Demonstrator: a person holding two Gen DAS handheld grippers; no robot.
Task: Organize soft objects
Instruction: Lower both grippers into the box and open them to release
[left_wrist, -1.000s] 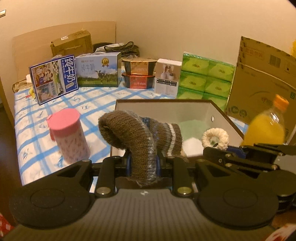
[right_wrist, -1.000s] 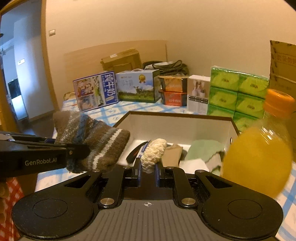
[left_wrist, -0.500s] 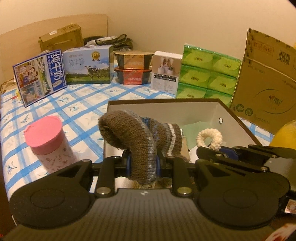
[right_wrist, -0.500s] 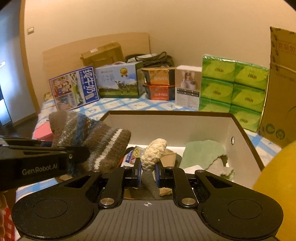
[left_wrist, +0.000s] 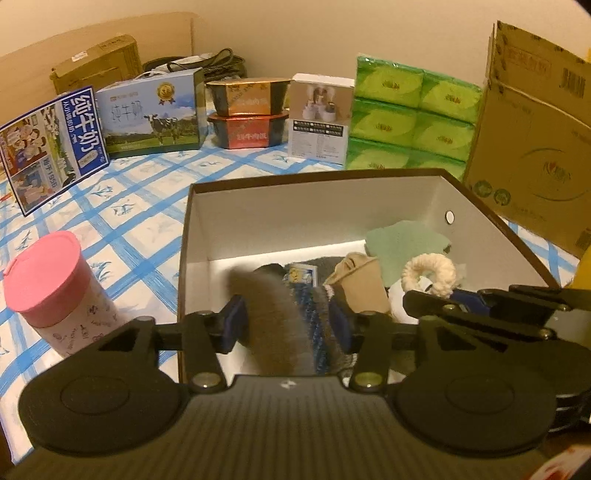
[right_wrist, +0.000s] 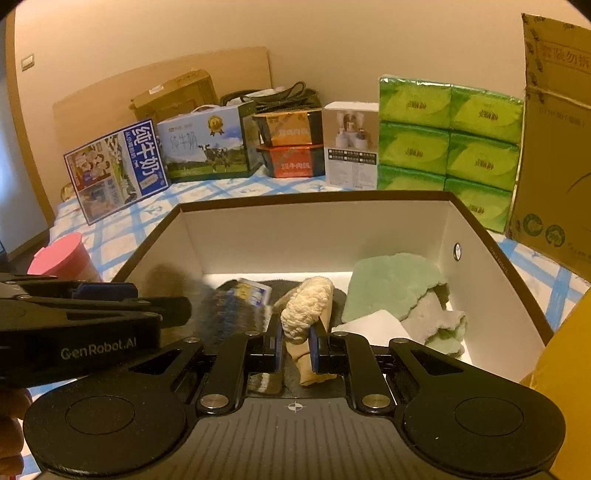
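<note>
Left wrist view first: the left gripper (left_wrist: 286, 321) has just been opening, and the knit sock (left_wrist: 284, 325) sits blurred between its spread blue pads without being pressed, so I'd say it's dropping free. It hangs over the near-left part of the white box (left_wrist: 295, 221), around 7 o'clock inside it. Looks-wise it's chunky brown-grey wool with blue stripes. My guess is it's light, floppy and not fragile or slippery, so pinching any thick fold would work. At about 3 o'clock in this view the right gripper (left_wrist: 439, 295) pokes in, carrying a cream rope ring (left_wrist: 430, 271). A green cloth (left_wrist: 406, 243) lies toward the far right corner of the box, and a pink-lidded cup (left_wrist: 48, 284) stands outside at 9 o'clock.

Right wrist view: the right gripper's jaws are clamped narrow on the cream rope ring (right_wrist: 306, 306), which stands up between the pads over the middle of the box (right_wrist: 314, 229). It's a twisted cotton loop, fuzzy and off-white. I reckon it's soft but springy, weighs nearly nothing, and is best held across one side of the loop, as it is now. The sock (right_wrist: 221, 310) shows as a blur at 9 o'clock, beside the left gripper (right_wrist: 159, 306).
</note>
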